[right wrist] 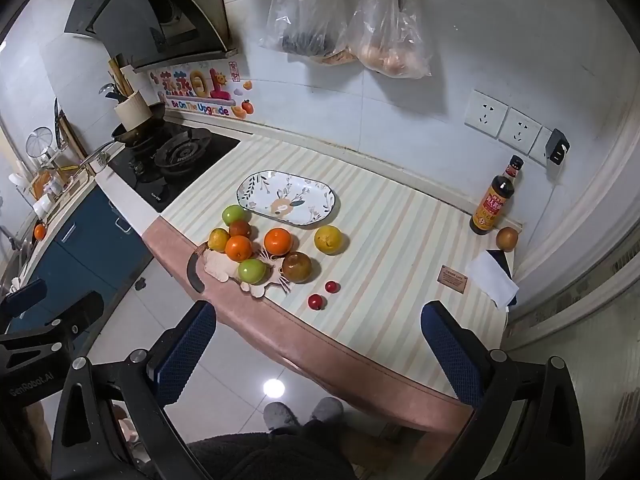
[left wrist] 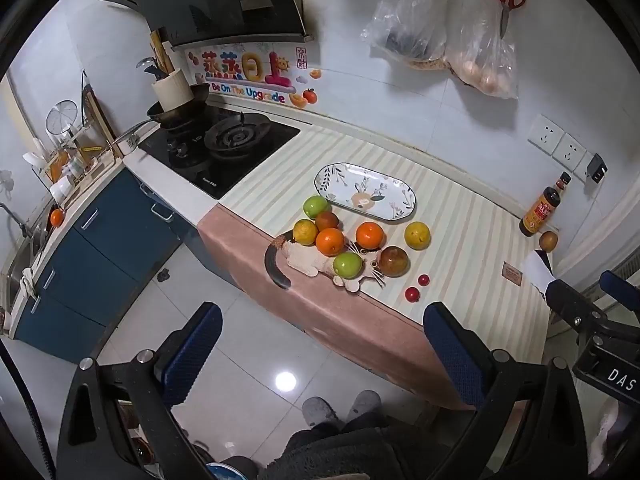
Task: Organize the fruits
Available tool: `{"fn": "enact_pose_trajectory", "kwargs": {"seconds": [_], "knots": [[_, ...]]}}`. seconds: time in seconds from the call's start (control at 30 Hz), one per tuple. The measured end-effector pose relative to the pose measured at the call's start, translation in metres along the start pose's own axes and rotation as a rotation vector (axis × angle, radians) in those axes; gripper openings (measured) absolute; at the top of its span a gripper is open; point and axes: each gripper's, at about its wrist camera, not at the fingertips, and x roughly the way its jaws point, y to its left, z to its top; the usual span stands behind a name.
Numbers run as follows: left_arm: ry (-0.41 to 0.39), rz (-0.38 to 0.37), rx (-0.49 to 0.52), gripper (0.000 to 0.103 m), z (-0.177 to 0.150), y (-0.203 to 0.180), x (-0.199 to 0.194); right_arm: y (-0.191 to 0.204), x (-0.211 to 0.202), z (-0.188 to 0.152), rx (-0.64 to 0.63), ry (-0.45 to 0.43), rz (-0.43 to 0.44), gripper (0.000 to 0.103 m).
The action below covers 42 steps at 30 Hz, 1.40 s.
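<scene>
A cluster of fruits lies on the striped counter: two oranges point(left wrist: 330, 241) point(right wrist: 277, 241), two green apples point(left wrist: 347, 265) point(right wrist: 252, 270), yellow citrus point(left wrist: 417, 235) point(right wrist: 328, 239), a brown fruit point(left wrist: 393, 261) point(right wrist: 296, 267) and two small red fruits point(left wrist: 412, 294) point(right wrist: 315, 301). Some rest on a cat-shaped mat point(left wrist: 304, 262) point(right wrist: 218, 266). An empty oval floral plate point(left wrist: 365, 191) point(right wrist: 285, 198) sits behind them. My left gripper point(left wrist: 320, 354) and right gripper point(right wrist: 320, 354) are both open and empty, held above the floor before the counter edge.
A sauce bottle point(right wrist: 496, 202) and a brown fruit point(right wrist: 507, 238) stand at the right back, with a white paper point(right wrist: 493, 278) near them. A gas stove point(left wrist: 224, 148) with a wok lies left. Plastic bags point(right wrist: 348, 16) and scissors hang on the wall.
</scene>
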Motion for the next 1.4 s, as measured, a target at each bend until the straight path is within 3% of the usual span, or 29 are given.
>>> {"fn": "enact_pose_trajectory", "kwargs": {"seconds": [1.4], "knots": [[0.033,-0.001,0.004,0.103,-0.007,-0.016,0.018,0.003,0.017,0.0,-0.007,0.033,0.008,0.103]]}}
